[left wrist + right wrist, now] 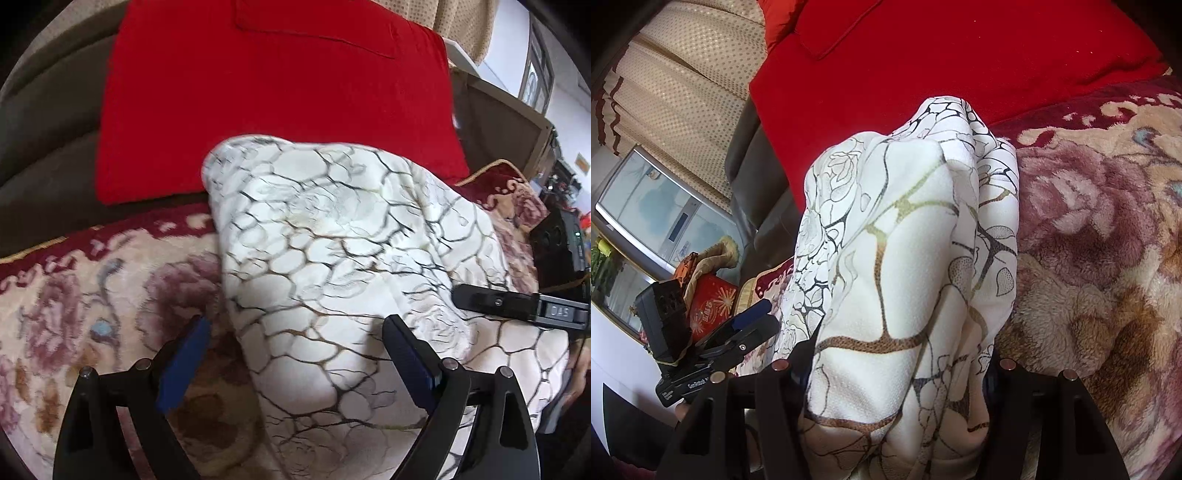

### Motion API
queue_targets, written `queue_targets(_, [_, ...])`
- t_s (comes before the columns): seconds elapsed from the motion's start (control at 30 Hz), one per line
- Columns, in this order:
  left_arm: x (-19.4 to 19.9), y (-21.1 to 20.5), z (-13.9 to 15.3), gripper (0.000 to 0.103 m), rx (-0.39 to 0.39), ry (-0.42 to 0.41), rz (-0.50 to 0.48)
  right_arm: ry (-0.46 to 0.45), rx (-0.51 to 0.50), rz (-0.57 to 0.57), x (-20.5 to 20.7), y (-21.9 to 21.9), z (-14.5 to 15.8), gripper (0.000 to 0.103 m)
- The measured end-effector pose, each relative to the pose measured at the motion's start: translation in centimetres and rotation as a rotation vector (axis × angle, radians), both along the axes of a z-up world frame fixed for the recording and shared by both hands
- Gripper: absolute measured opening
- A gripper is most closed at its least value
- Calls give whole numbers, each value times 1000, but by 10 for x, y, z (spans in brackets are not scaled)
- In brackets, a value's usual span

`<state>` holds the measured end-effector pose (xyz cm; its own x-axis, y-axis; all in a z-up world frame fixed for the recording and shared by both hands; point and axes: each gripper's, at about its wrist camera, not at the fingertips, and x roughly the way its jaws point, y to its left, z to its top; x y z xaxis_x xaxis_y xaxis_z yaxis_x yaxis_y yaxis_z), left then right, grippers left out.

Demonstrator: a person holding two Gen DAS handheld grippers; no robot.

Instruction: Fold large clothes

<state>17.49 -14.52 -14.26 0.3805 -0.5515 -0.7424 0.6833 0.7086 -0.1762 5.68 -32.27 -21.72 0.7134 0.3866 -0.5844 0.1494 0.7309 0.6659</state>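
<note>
A large white garment (332, 236) printed with black and gold crackle lines and roses lies bunched on a floral plush blanket (92, 295). My left gripper (297, 321) is open, its blue pads spread wide. One finger hangs over the blanket and the other over the garment's near part, and nothing is pinched. In the right wrist view a thick bunch of the garment (908, 258) rises between the fingers of my right gripper (897, 363), which is shut on it; the cloth hides the pads. The left gripper (757, 321) shows at that view's left edge, beside the cloth.
A red cushion (273, 92) leans on the brown sofa back (44, 122) behind the garment. A beige dotted curtain (683, 74), a glass-fronted cabinet (653, 210) and a red box (713, 299) stand off the sofa's end. The blanket (1100, 258) spreads to the right.
</note>
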Motion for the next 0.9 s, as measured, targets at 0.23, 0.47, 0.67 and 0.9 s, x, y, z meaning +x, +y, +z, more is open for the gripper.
queue_targets(0.23, [21, 6, -17, 94, -128, 231, -45, -4, 2, 7, -1, -1, 0, 66])
queue_targets(0.47, [34, 23, -23, 74, -256, 313, -35, 9, -18, 18, 0, 3, 5, 60])
queue_targets(0.67, [41, 41, -25, 50, -312, 319, -23, 9, -17, 34, 2, 13, 17, 50])
queue_targets(0.9, [38, 69, -21, 39, -354, 314, -20, -34, -12, 33, 2, 29, 35, 46])
